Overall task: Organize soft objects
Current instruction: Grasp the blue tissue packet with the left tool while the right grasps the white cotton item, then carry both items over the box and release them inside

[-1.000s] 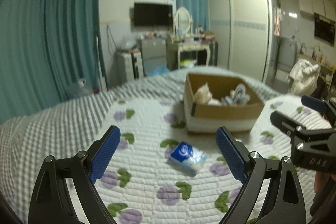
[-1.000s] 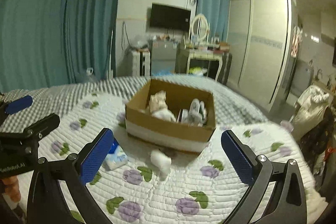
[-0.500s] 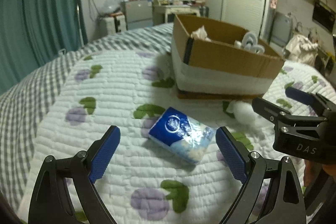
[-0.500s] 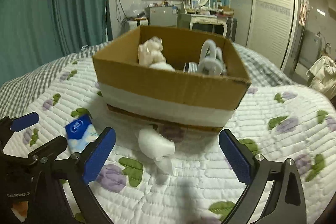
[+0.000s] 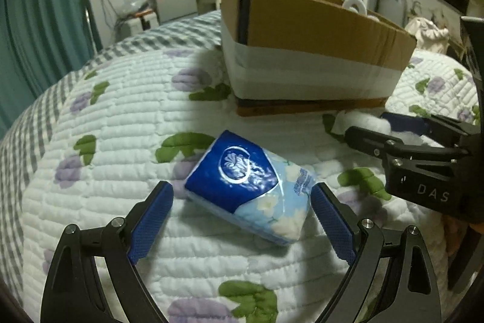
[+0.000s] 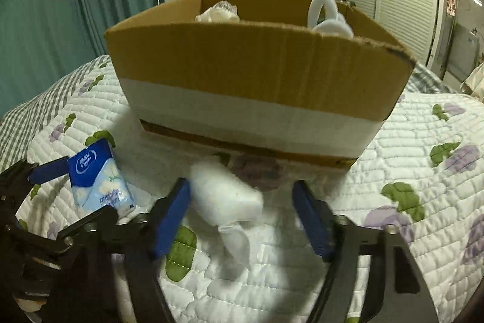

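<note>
1. Left wrist view: the tissue pack [image 5: 251, 186] lies flat on the quilted bed [image 5: 121, 117], straight ahead of the left gripper [image 5: 242, 214] and between its two blue fingers [image 5: 151, 220], which stand wide apart with a gap on each side of the pack.
2. The pack's long axis runs on a slant, from its dark blue end up-left to its pale flowered end down-right, so the fingers would close across it at an angle, not square to its short sides. The down-right corner sits just beside the right-hand finger.
3. Right wrist view: the white wad [image 6: 224, 199] of soft stuff lies on the bed between the fingers of the right gripper [image 6: 242, 211], nearly against the left-hand one, with more room on the other side. These fingers are also spread and grip nothing; the frame is blurred, so whether they touch it I cannot tell.
4. The cardboard box [image 6: 257, 71] stands just behind both things, open on top, with soft items already inside.
5. Judgement: each gripper is nearest its own thing, the left for the pack, the right for the wad. The next move is likely a close and a lift forward over the box wall.
</note>
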{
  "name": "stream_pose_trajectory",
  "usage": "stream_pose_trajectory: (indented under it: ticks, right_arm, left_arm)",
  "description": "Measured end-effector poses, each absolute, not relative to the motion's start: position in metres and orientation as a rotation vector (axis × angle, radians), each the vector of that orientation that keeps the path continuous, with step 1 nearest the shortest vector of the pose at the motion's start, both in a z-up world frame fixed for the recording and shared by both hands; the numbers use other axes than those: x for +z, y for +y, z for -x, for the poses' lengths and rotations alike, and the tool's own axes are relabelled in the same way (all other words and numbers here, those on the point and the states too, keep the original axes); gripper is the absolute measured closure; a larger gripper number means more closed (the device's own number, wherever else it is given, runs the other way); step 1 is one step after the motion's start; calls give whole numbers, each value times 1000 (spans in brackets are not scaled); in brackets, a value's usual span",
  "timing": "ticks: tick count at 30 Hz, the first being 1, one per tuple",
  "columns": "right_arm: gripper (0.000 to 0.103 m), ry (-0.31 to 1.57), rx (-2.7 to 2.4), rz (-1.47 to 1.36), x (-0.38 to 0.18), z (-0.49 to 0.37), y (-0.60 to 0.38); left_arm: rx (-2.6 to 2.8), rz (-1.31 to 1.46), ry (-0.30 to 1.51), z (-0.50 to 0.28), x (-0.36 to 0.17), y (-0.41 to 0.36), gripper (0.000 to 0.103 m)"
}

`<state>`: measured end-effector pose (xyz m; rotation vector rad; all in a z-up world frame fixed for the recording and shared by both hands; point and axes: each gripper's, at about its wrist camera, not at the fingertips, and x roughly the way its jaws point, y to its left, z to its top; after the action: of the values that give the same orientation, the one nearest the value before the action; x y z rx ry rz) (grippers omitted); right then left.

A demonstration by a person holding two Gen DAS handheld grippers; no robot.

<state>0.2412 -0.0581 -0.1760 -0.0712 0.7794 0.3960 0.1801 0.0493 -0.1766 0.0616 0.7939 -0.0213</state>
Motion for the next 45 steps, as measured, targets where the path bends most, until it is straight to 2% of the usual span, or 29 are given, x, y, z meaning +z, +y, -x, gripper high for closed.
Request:
stream_pose_trajectory:
  ticks: [3,6,7,8,12,22,37,45]
  right_arm:
    - [62,775,413,87,-178,-238,-53]
    - [65,759,405,116,-178,-232,-50]
    - [65,756,405,117,-178,-230,-50]
    - [65,754,404,116,-177,-229,-51]
    - [66,740,398,98,-171,-218,-57]
    - [66,713,411,105,-131,-175,-56]
    - [66,577,361,146,-45,-43,-91]
    - [66,553,399,152,-11,-12,-106]
  left_arm:
    - [-33,-58,804,-187,-183,46,9]
    - [-44,-55,793,-185,-183,45,12]
    - [-43,-56,790,-184,-183,45,16]
    - [-42,-56,792,-183,-183,44,22]
    - [-45,-13,782,-175,-178,47,24]
    - [-9,10,745,-125,-136,40,24]
    - [19,72,678,-38,-69,23,24]
    - [3,41,572,-17,-21,12,24]
